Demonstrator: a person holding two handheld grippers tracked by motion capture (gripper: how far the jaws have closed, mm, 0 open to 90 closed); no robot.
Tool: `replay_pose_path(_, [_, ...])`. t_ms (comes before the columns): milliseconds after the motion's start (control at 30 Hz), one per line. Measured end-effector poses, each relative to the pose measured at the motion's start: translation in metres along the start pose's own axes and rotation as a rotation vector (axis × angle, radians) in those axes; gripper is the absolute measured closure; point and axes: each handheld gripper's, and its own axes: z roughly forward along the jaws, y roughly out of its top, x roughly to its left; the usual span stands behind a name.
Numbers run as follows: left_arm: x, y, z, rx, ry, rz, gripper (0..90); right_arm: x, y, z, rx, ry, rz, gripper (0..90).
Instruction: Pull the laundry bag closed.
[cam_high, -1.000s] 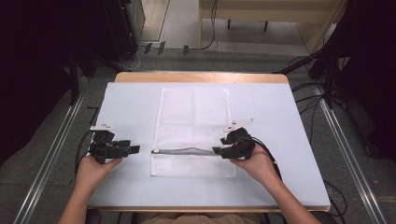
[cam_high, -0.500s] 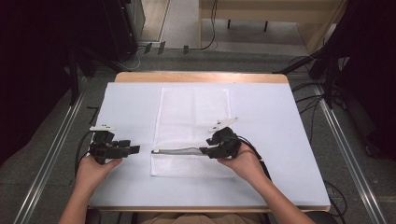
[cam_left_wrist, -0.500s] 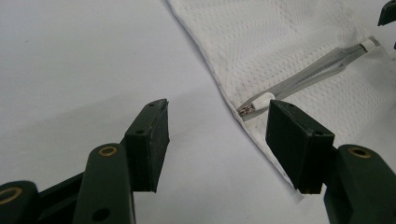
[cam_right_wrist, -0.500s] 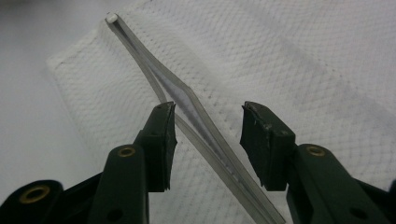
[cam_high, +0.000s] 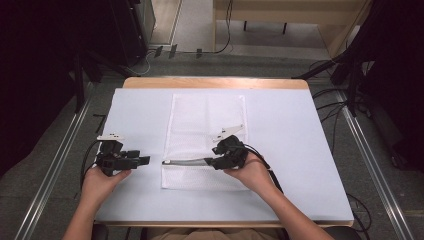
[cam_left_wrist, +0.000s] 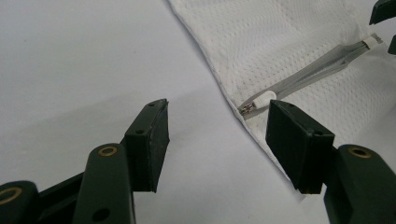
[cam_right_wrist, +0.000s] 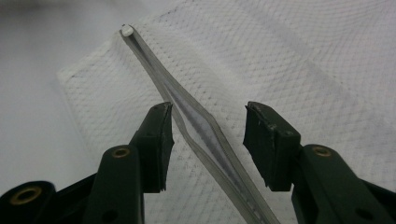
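Your white mesh bag (cam_high: 207, 135) lies flat in the middle of the counter (cam_high: 310, 150), its grey zipper (cam_high: 187, 161) running across the near part and partly gaping. Your right gripper (cam_high: 214, 162) sits over the bag with its jaws spread wide, one on each side of the zipper (cam_right_wrist: 205, 135), clamping nothing. Your left gripper (cam_high: 142, 160) rests on the bare counter just beside the bag's left edge, jaws also wide apart and empty, with the zipper's white end (cam_left_wrist: 262, 99) lying just beyond them.
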Motion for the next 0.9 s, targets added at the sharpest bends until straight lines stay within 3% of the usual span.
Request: replay_pose_path(900, [0.003, -0.001, -0.001, -0.004, 0.003, 0.001, 40.2, 0.024, 0.023, 0.04, 0.01, 0.068, -0.031, 58.5])
